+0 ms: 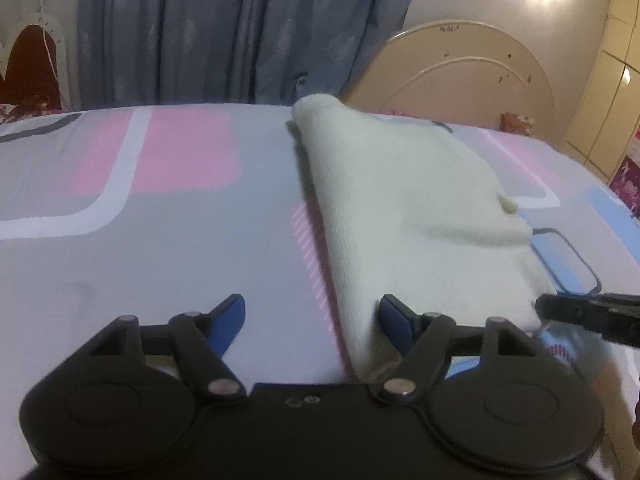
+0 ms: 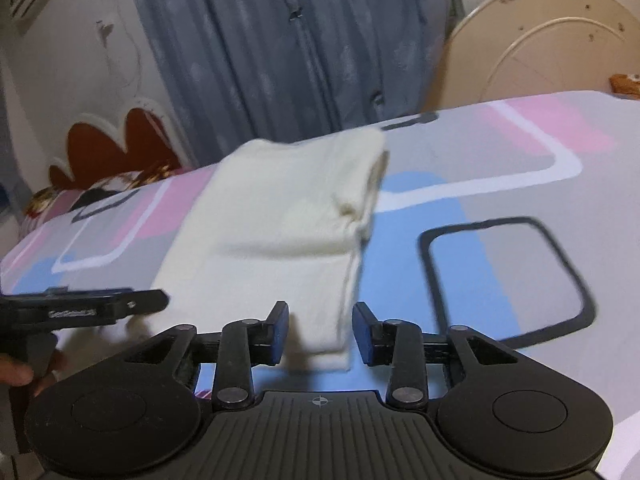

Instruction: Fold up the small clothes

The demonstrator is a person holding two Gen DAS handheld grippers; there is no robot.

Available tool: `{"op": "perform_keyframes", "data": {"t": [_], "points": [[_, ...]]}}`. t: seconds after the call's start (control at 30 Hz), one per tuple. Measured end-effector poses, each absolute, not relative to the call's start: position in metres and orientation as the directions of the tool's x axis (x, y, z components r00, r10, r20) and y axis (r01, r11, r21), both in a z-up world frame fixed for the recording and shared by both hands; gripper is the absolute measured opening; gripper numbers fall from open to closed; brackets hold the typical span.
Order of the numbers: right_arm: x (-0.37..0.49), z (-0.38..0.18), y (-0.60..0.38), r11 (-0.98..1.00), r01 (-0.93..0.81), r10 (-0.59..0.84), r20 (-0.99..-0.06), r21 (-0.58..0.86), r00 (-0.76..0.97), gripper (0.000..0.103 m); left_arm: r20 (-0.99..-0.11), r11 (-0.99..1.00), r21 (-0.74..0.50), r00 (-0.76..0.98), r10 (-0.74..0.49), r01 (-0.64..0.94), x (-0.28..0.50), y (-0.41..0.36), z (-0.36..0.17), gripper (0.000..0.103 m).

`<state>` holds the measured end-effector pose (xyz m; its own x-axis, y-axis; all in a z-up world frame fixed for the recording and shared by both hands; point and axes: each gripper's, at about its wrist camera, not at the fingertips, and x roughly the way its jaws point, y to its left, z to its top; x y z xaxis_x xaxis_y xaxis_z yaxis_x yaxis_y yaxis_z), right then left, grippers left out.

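- Biggest thing in play is the bed, its sheet (image 1: 168,240) printed in grey, pink and pale blue blocks with white and dark rounded outlines, filling the lower half of both views.
- Behind it hangs a blue-grey curtain (image 2: 280,40), and off to the right a cream arched headboard (image 1: 472,72) stands at the bed's end.
- Here's the garment: a cream-white knit piece (image 1: 400,216), folded into a long narrow strip, lying flat on the sheet.
- Its long axis runs away from the grippers toward the curtain, near end by the fingertips, far end up at the bed's far edge; in the left wrist view it leans a little leftward as it recedes.
- A folded-over flap (image 2: 304,216) crosses the strip about midway, its loose edge facing the near end.
- Left gripper (image 1: 312,320) hovers low over the near end with jaws spread wide; its right-hand blue pad (image 1: 394,320) sits over the cloth's near left corner, the other over bare sheet, nothing pinched.
- Right gripper (image 2: 320,332) has its jaws parted by a modest gap, the strip's near right corner lying between the blue pads (image 2: 280,332), and they don't appear to press it.
- Each gripper's tip pokes into the other's view from the side.
- Motion blur softens the edges.
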<state>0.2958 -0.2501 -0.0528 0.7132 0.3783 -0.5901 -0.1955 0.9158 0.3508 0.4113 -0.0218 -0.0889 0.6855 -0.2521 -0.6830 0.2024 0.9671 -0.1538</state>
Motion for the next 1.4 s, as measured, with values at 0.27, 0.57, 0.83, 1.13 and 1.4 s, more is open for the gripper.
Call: {"op": "perform_keyframes", "data": {"t": [0.27,0.57,0.83,1.13,1.4], "points": [[0.278,-0.062,-0.251,0.923,-0.163,0.356,-0.616,0.348,0.703,0.005,-0.677,0.962,-0.154,0.685,-0.270,0.227,0.400,-0.015,-0.069,0.065],[0.283,-0.038,-0.231,0.939,-0.206,0.331,-0.568,0.275,0.754,0.005,-0.692,0.956,-0.152,0.664,-0.284,0.251,0.394,-0.044,-0.080,0.068],[0.275,-0.059,-0.226,0.908,-0.249,0.412,-0.612,0.336,0.675,0.005,-0.686,0.963,-0.217,0.677,-0.267,0.159,0.391,-0.017,-0.087,0.069],[0.287,-0.042,-0.247,0.924,-0.163,0.343,-0.559,0.347,0.755,0.005,-0.656,0.956,-0.200,0.695,-0.294,0.216,0.390,-0.028,-0.068,0.069],[0.305,-0.040,-0.246,0.943,-0.165,0.309,-0.581,0.288,0.753,0.005,-0.652,0.955,-0.161,0.700,-0.292,0.249,0.425,-0.037,-0.054,0.071]]}}
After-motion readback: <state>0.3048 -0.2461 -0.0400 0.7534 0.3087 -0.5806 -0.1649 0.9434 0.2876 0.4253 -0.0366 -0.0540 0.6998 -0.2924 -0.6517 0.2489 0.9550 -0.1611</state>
